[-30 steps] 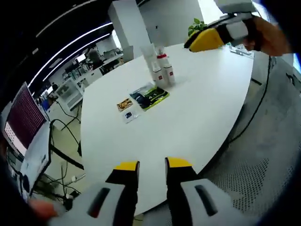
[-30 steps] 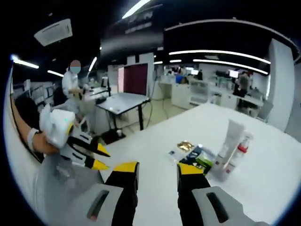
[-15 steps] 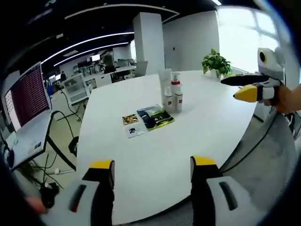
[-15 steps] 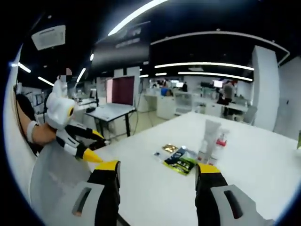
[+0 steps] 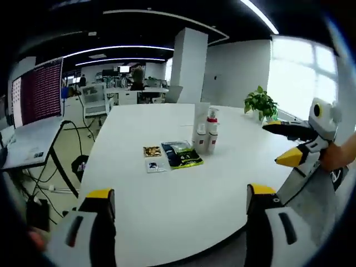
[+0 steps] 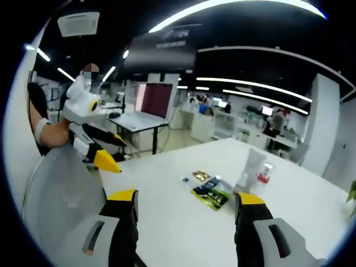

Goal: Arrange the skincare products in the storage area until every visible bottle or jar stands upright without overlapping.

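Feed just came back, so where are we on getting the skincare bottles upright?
Done: the white tube and red-capped bottles appear to stand upright together on the white table. In hand: nothing; left gripper and right gripper are open, short of the products. Left: green packet and small sachets lie flat.

Left gripper (image 5: 177,194): grey moulded jaw arms, yellow tips, dark slot in each. Right gripper (image 6: 186,197): same build, dark inner faces. White wristband (image 6: 39,129) on the wrist.
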Available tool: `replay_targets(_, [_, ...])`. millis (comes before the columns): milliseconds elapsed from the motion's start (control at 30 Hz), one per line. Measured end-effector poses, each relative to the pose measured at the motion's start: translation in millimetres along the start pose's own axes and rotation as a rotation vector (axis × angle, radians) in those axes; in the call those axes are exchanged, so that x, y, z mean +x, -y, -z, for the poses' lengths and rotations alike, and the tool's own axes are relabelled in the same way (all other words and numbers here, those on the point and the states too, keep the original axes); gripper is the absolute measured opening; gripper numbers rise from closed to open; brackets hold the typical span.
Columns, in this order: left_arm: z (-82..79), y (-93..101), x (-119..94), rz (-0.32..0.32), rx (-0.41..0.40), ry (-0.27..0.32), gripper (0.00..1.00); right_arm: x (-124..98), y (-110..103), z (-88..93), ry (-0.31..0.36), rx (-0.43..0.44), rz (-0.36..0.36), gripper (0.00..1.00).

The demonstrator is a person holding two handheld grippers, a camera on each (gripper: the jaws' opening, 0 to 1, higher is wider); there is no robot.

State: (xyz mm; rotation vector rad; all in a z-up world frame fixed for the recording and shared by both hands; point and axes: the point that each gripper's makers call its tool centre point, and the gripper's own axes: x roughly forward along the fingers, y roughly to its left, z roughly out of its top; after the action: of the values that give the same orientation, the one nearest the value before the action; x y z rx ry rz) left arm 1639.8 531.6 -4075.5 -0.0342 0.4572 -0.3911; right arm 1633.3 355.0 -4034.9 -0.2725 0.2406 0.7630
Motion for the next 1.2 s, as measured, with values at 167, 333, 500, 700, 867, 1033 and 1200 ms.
replay_targets(167, [4.2, 0.7, 2, 0.000, 0.011, -0.024, 0.93, -2, -3, 3.0, -0.009, -0.010, -0.014, 0.71])
replay_targets(333, [-3.6, -6.6, -4, -0.042, 0.044, -0.032, 0.91, -7, 4, 1.9, -0.007, -0.009, 0.006, 0.71])
replay_targets(500, [-1.6, -15.7, 0, -0.064, 0.040, -0.028, 0.91, -9, 4, 8.0, -0.015, 0.001, 0.010, 0.70])
replay_targets(700, [12.4, -14.0, 5, -0.061, 0.081, -0.084, 0.86, 0, -3, 17.5, -0.050, -0.017, -0.009, 0.69])
replay_targets(867, [16.2, -14.3, 5, -0.057, 0.071, -0.095, 0.86, 2, -18, 23.0, -0.078, -0.063, -0.059, 0.68])
replay_targets(1033, [14.4, -15.5, 4, -0.059, 0.062, -0.081, 0.86, 1, -18, 22.1, -0.074, -0.061, -0.064, 0.69])
replay_targets(1200, [15.9, -11.7, 4, -0.038, 0.061, -0.084, 0.87, 0, -8, 17.5, -0.050, 0.008, -0.026, 0.73])
